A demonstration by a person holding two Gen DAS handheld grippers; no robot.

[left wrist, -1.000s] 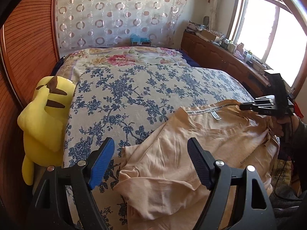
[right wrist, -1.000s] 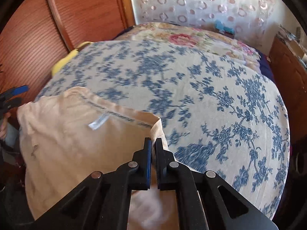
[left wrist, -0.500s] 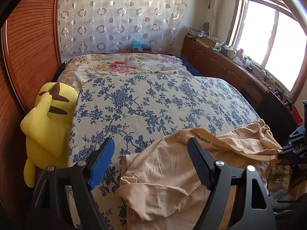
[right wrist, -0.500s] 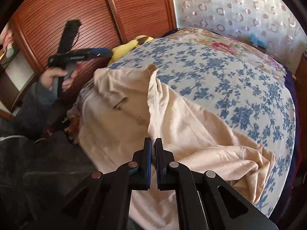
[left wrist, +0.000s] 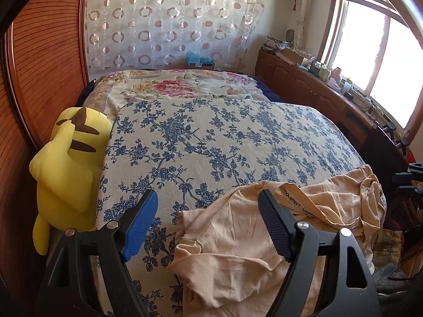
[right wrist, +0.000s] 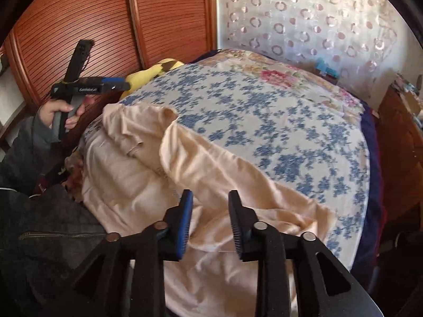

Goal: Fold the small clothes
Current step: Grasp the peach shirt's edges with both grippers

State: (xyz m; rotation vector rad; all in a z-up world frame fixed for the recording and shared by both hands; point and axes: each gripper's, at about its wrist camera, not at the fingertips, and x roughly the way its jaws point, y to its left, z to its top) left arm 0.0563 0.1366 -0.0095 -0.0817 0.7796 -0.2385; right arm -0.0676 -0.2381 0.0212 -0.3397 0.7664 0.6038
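1. Between the right gripper (right wrist: 210,222)'s opening jaws nothing is pinched; the beige T-shirt (right wrist: 211,174) lies just below them.
2. Over the shirt's near edge, the left gripper (left wrist: 207,224) hangs spread wide and empty.
3. Crumpled, the T-shirt rests on the blue-floral bedspread (left wrist: 224,142) at the bed's near corner.
4. A yellow plush toy (left wrist: 68,169) leans beside the bed against the wooden wardrobe (left wrist: 39,66).
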